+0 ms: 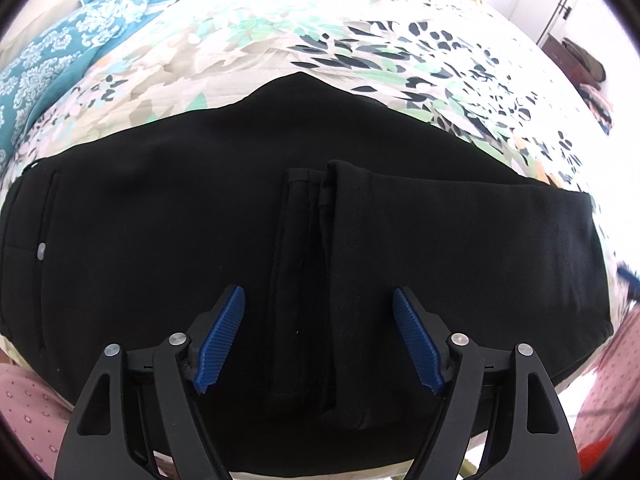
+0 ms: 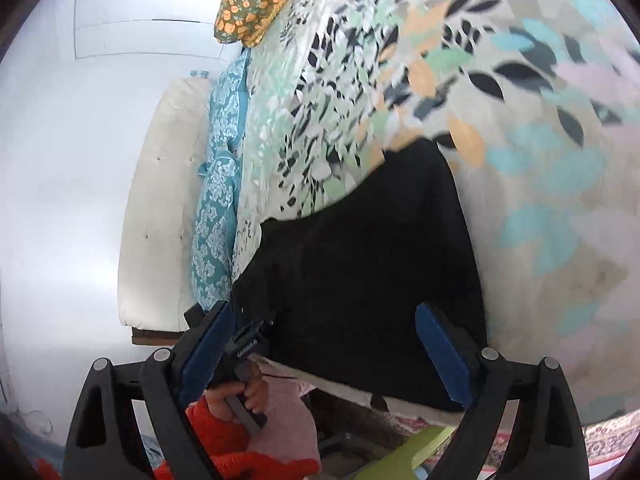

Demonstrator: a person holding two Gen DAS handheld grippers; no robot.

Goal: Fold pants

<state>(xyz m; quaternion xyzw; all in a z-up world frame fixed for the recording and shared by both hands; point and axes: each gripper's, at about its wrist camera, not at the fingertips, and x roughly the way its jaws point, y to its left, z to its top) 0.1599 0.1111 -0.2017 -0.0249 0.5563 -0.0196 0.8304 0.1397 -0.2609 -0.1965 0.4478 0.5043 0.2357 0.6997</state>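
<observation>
Left claw [image 1: 318,340] gapes over black pants [image 1: 160,220] folded across frame centre on the leaf-print bed [image 1: 400,52], gripping nothing; right claw [image 2: 320,356], blurred, seemingly likewise wide and empty.

Both pictures are bright with daylight and bend round at the dark edges. The wall [image 2: 60,200] at 9 o'clock glares white. The black pants [image 1: 180,220] show little detail. The leafy bedspread [image 2: 540,140] at 3 o'clock looks blurry.
</observation>
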